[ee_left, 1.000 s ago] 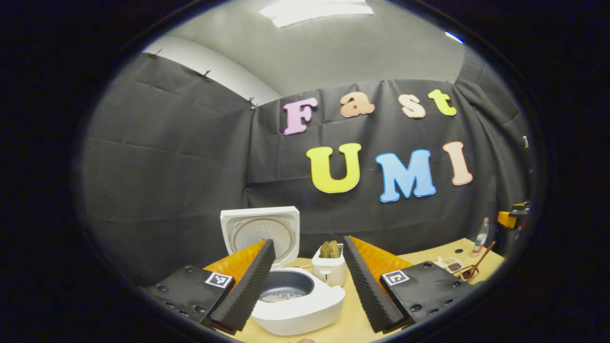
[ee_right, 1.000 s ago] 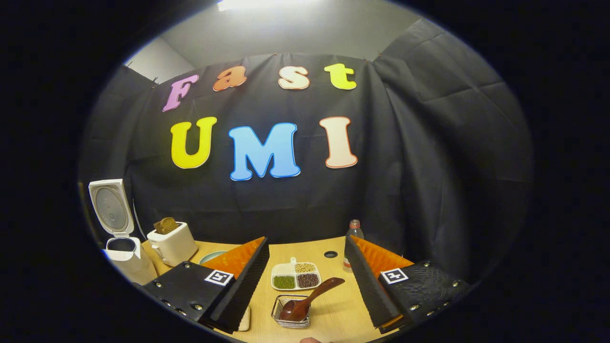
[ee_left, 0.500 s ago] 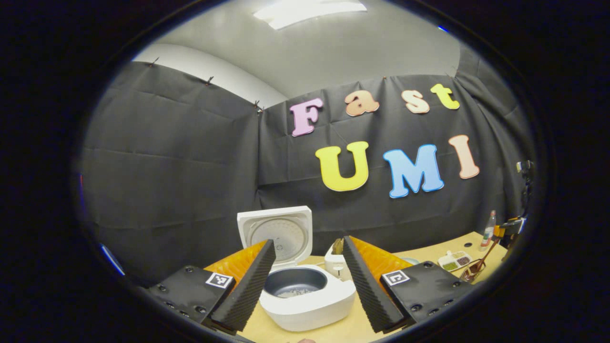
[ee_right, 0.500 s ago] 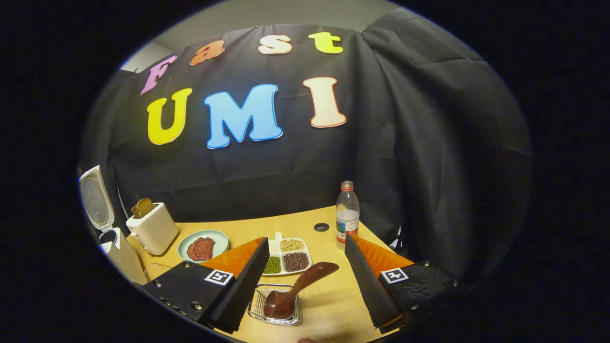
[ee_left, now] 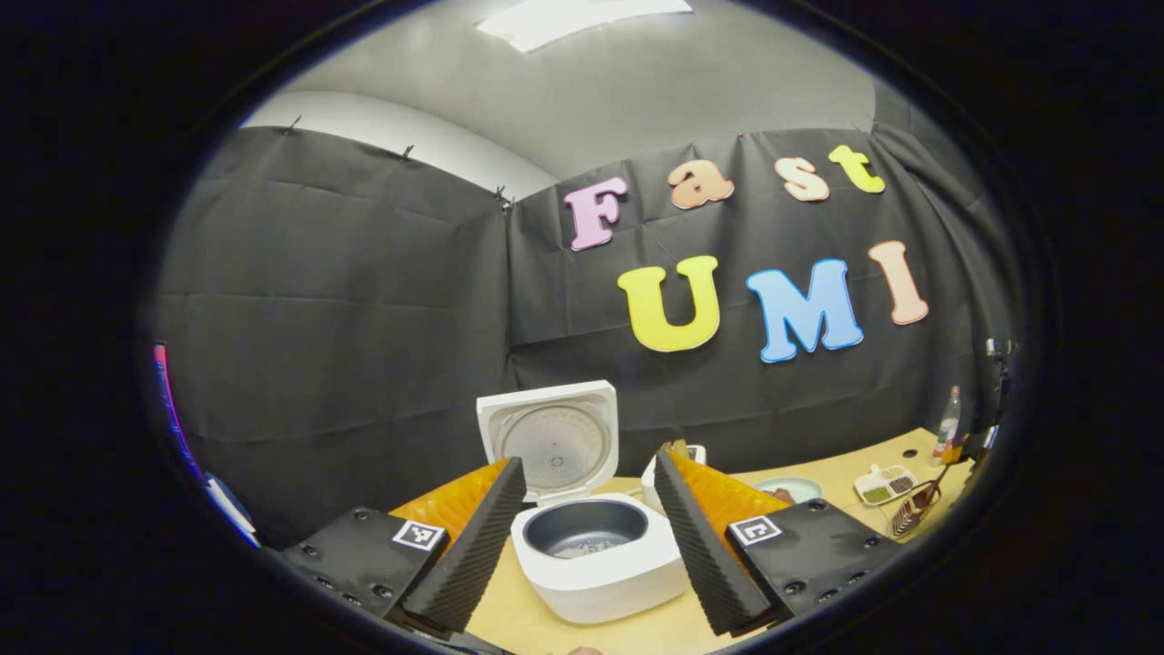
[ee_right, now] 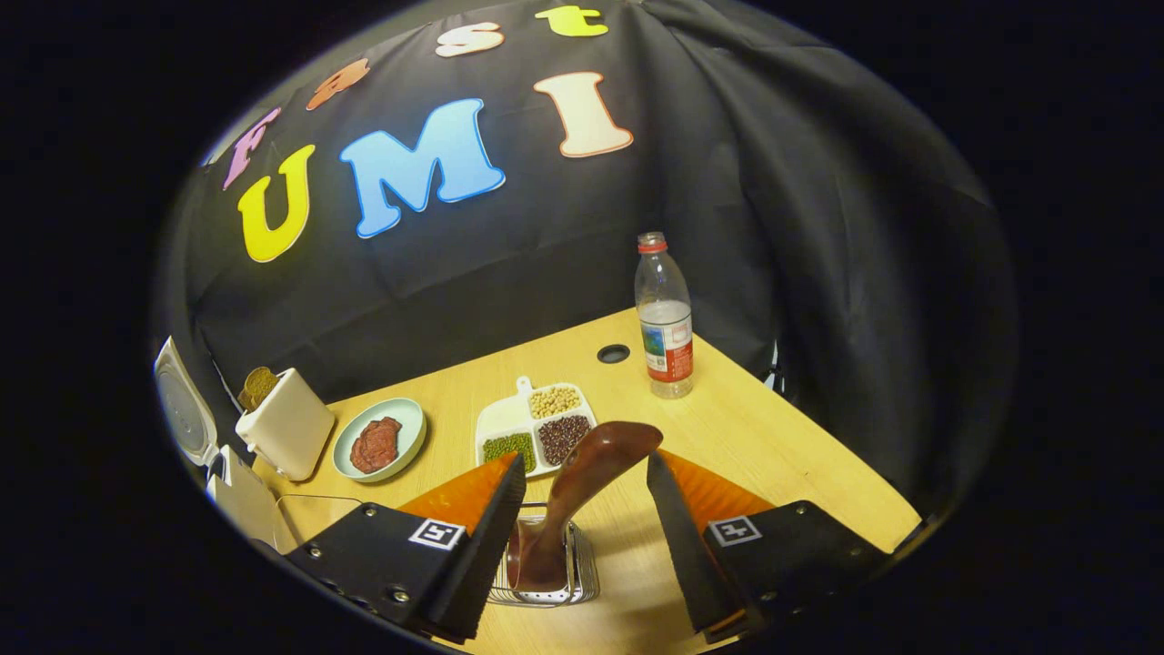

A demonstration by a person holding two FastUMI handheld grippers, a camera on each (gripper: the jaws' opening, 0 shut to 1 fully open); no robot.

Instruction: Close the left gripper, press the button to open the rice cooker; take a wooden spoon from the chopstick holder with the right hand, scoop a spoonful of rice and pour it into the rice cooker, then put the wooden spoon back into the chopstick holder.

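Note:
The white rice cooker [ee_left: 600,578] stands with its lid [ee_left: 547,435] raised, and a little rice lies in its dark pot [ee_left: 587,537]. My left gripper [ee_left: 589,464] is open and hangs just in front of the cooker, which sits between the two fingers. A dark wooden spoon [ee_right: 582,482] stands bowl-down in the wire chopstick holder [ee_right: 546,573]. My right gripper [ee_right: 584,462] is open, with a finger on each side of the spoon's handle and a gap on both sides. The holder with its spoon [ee_left: 914,514] is small at the far right of the left gripper view.
On the wooden table [ee_right: 746,437] are a divided dish of beans [ee_right: 536,428], a pale plate with red food [ee_right: 377,441], a white toaster with bread [ee_right: 286,423] and a water bottle [ee_right: 664,318]. The cooker's lid [ee_right: 182,409] shows at the left edge.
My right gripper has dropped and moved in over the holder, so the spoon handle now lies between its fingers. The left gripper has shifted, bringing the cooker to the middle between its fingers.

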